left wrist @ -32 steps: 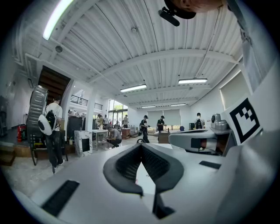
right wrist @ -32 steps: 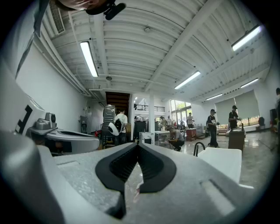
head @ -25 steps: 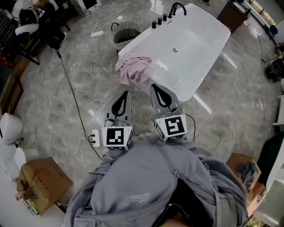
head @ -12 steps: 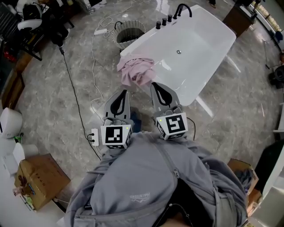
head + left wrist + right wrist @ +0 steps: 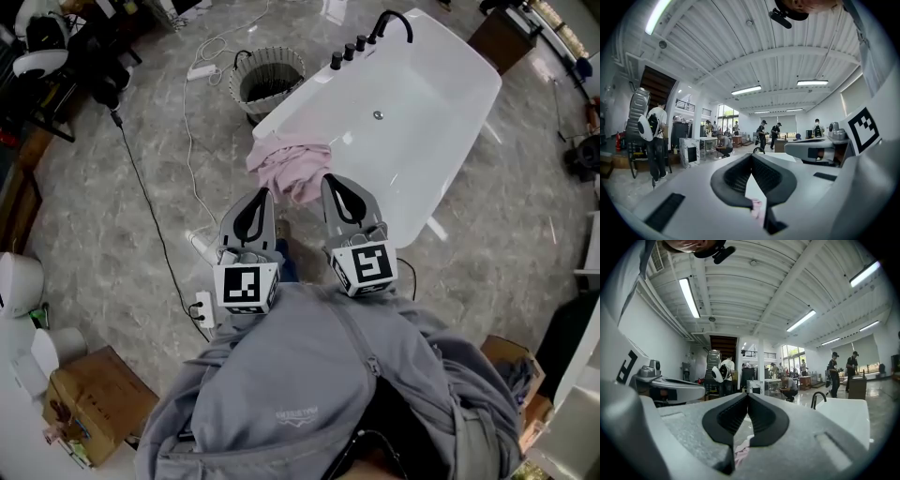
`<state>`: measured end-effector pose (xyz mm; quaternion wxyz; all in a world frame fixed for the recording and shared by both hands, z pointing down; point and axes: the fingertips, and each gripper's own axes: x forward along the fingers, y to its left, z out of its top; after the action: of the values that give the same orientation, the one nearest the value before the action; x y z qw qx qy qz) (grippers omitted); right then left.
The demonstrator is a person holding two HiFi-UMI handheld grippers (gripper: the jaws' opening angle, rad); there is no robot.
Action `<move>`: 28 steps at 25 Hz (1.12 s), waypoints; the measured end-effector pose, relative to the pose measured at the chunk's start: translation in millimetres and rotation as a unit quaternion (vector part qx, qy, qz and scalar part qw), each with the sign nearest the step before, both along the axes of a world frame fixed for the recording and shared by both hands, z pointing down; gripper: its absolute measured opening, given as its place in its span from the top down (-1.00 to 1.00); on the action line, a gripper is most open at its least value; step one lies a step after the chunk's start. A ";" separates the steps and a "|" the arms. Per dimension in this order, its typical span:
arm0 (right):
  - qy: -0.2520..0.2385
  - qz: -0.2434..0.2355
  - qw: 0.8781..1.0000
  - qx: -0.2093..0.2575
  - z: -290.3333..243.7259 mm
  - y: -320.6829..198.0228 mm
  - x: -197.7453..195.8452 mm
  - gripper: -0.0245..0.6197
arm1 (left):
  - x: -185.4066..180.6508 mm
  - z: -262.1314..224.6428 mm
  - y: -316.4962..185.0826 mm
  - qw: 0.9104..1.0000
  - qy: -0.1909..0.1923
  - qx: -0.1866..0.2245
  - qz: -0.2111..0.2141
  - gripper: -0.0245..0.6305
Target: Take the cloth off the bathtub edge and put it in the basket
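On the near rim of the white bathtub (image 5: 422,150), the pink cloth (image 5: 289,161) sits in a bunched heap. Part of it lies over the rim and part hangs down the outside wall. It has not been picked up.

The basket (image 5: 267,80) stands on the floor just beside the far corner of the tub, near the black taps (image 5: 349,49). It is dark inside and no pink shows in it, so nothing has gone in there yet.

Both grippers point at the cloth, side by side. The left gripper (image 5: 263,197) has its jaws pressed together with nothing between them. Its own view shows the two dark pads meeting at the tip, with a bit of pink peeking out lower down, past the jaws. The right gripper (image 5: 330,183) is the same: its jaws are squeezed closed and empty. From above, its tip looks very close to the lower edge of the cloth. It may be touching, but I cannot be sure from that view.

So the job is only at the start, and almost all of it is left. The jaws need to open, take hold of the cloth and lift it off the rim. Then the cloth must be carried along the tub and let go inside the basket.
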<state>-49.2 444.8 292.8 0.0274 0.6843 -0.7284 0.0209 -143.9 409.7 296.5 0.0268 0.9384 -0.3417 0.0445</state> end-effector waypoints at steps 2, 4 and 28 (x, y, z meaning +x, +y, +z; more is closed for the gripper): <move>-0.003 0.012 1.000 -0.003 0.6 -28.8 7.3 0.91 | 7.3 -2.7 -29.8 1.000 -0.001 0.002 0.010 0.91; -0.007 0.022 1.000 -0.007 2.8 -56.7 14.5 0.91 | 14.9 -2.2 -58.9 1.000 -0.002 -0.002 0.020 0.91; -0.012 0.097 0.992 -0.084 47.6 -193.3 62.8 0.91 | 70.9 49.7 -208.1 0.992 -0.027 -0.062 0.104 0.91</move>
<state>13.6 251.6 340.4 0.0745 0.7466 -0.6546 0.0927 -73.0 201.6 346.3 0.0712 0.9639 -0.2391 0.0931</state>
